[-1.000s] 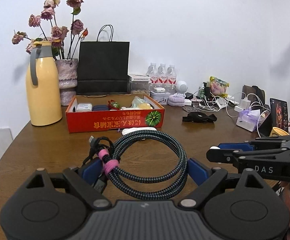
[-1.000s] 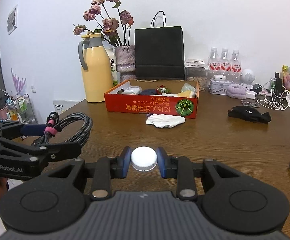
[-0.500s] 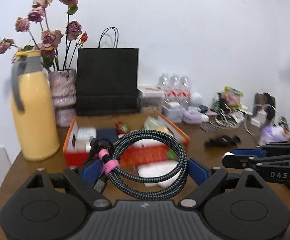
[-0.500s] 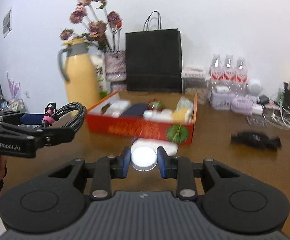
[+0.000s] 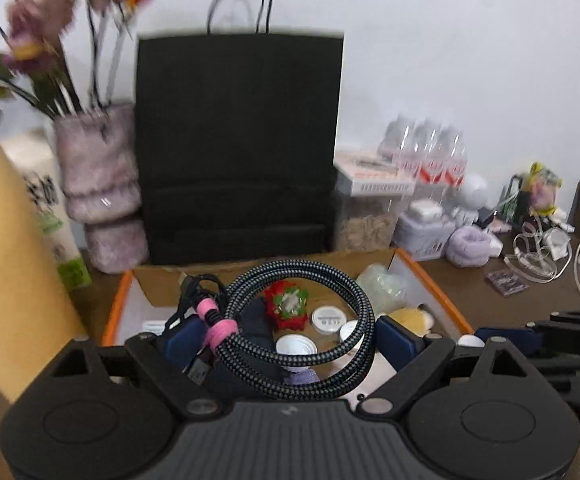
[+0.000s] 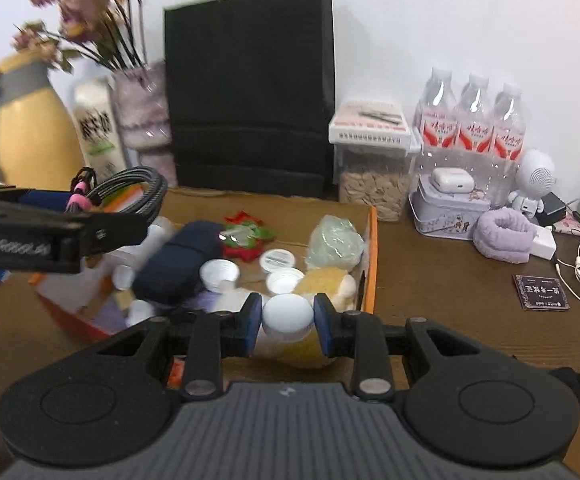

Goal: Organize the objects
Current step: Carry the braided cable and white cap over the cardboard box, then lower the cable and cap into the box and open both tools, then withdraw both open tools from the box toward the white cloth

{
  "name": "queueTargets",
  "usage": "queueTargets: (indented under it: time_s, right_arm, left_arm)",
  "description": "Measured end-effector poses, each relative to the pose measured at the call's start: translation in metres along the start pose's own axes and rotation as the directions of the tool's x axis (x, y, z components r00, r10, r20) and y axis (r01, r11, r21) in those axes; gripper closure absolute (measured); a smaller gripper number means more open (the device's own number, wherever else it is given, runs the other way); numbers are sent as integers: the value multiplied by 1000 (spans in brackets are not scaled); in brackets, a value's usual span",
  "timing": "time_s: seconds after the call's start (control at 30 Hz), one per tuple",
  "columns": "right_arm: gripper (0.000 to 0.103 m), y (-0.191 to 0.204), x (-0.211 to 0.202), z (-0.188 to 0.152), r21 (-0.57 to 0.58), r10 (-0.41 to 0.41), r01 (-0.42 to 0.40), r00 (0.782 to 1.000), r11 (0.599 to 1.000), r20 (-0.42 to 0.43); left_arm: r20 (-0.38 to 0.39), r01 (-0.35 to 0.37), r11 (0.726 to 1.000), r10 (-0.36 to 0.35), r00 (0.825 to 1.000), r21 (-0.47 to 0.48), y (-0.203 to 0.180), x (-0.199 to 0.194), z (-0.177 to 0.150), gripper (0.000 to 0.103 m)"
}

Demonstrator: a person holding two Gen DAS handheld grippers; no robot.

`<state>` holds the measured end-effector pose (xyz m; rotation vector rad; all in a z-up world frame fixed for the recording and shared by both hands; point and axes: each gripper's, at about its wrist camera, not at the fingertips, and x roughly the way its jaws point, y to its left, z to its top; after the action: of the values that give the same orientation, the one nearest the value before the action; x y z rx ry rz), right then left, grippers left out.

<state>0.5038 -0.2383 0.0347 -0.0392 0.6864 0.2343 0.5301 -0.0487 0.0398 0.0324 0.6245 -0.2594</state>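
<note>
Left fingers: my left gripper point(image 5: 288, 338) is clenched on the coiled black-and-teal braided cable point(image 5: 298, 328), blue pads pressing the loop from both sides, the pink tie point(image 5: 218, 326) beside the left pad.

Right fingers: my right gripper point(image 6: 288, 318) is clenched on a small round white plastic cap point(image 6: 288, 314), one pad on each side of its rim.

Where the things are: I carry both above the open orange cardboard box point(image 6: 372, 256), which sits near the back edge of the brown wooden surface point(image 6: 450, 292), in front of the black paper bag point(image 6: 250, 92). The cable hangs over the box's left half, the cap over its front right part.

Already in the box: a dark navy pouch point(image 6: 174, 268), several white lids point(image 6: 218, 272), a red-and-green wrapped piece point(image 6: 246, 236), a yellow soft lump point(image 6: 322, 280).

How the cable handles: light, springy, floppy outside the tie; I judge it wants to uncoil or snag, so holding across the bundle near the tie suits it.

How the cable end behaves: the plug end point(image 5: 198, 372) dangles loose and could catch the box wall.

How the cap handles: light, stiff, smooth; it could squirt out of a skewed pinch, so the pads belong square on opposite sides.

Next call: I judge a low release inside the box, so neither bounces out.
</note>
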Motion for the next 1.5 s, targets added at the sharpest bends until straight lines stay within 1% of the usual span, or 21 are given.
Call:
queueTargets:
  time_s: [0.07,0.13,0.2,0.23,0.27,0.37,0.53,0.67,0.73,0.8,0.83,0.87,0.9,0.97,1.0,1.03,1.07,1.17,1.27,1.37,1.5]
  right_arm:
    - [74,-2,10,-3,16,4,-4,1000,1000,-22]
    - [71,-5,15,-6,39,13,-12,999,999,-33]
    - [55,-6,15,-7,43,40,-39,999,998,-30]
    - [42,-5,11,-8,37,56,-56,998,998,-12]
    - [36,-4,9,-7,26,63,-62,998,998,0]
    - [36,0,-2,-3,2,44,-44,999,999,28]
    - [34,3,-24,7,22,62,-63,997,998,54]
    - [31,10,-46,9,1,66,-66,995,998,78]
    - [29,13,-57,6,4,67,-68,994,998,87]
    - [28,14,-65,3,5,73,-74,993,997,92]
    - [27,15,-68,1,7,76,-77,993,997,90]
    - [25,15,-70,-1,7,78,-79,993,997,88]
    - [25,17,-72,-3,6,80,-80,993,997,87]
    - [22,19,-75,-7,-1,82,-82,993,997,87]
    - [22,21,-77,-9,-10,85,-85,992,996,89]
    - [20,22,-77,-11,-16,85,-84,992,996,89]
    - [19,23,-77,-12,-18,80,-79,993,997,89]
    - [19,22,-76,-15,2,81,-81,993,997,81]
    - [19,22,-80,-16,13,90,-91,992,996,85]
    - [19,22,-91,-17,14,89,-90,992,996,93]
    - [14,26,-126,-25,8,98,-100,986,995,136]
  left_arm:
    - [-41,7,1000,-8,999,-16,3,20,0,12]
    - [-63,-22,999,20,998,-24,7,30,-5,12]
    - [-78,-45,998,43,996,-34,13,31,-11,11]
    - [-86,-34,999,32,996,-26,16,31,-15,11]
    - [-103,-18,1000,17,995,-12,19,31,-19,11]
    - [-145,9,999,-4,989,33,22,24,-31,10]
    - [-165,-42,997,51,985,58,24,9,-36,11]
    - [-199,-32,995,51,979,98,23,-2,-35,10]
    - [-197,-60,993,78,977,98,25,-3,-33,10]
    - [-157,-100,992,111,981,76,34,-4,-32,7]
    - [-123,-138,987,148,981,80,39,0,-33,3]
    - [-117,-181,980,190,975,86,42,6,-35,1]
    - [-138,-202,976,212,967,86,47,14,-37,1]
    - [-194,-163,986,167,967,37,55,21,-37,9]
    - [-185,-147,989,144,972,-4,57,16,-36,6]
    - [-148,-126,992,121,982,-26,58,10,-36,3]
    - [-120,-118,993,116,986,-10,57,7,-35,0]
    - [-81,-186,982,189,979,43,53,-4,-29,0]
    - [-50,-183,983,183,982,6,55,-25,-22,0]
    - [-11,-161,987,161,987,-21,51,-58,-18,0]
    - [56,-108,994,107,993,6,30,-121,-28,0]
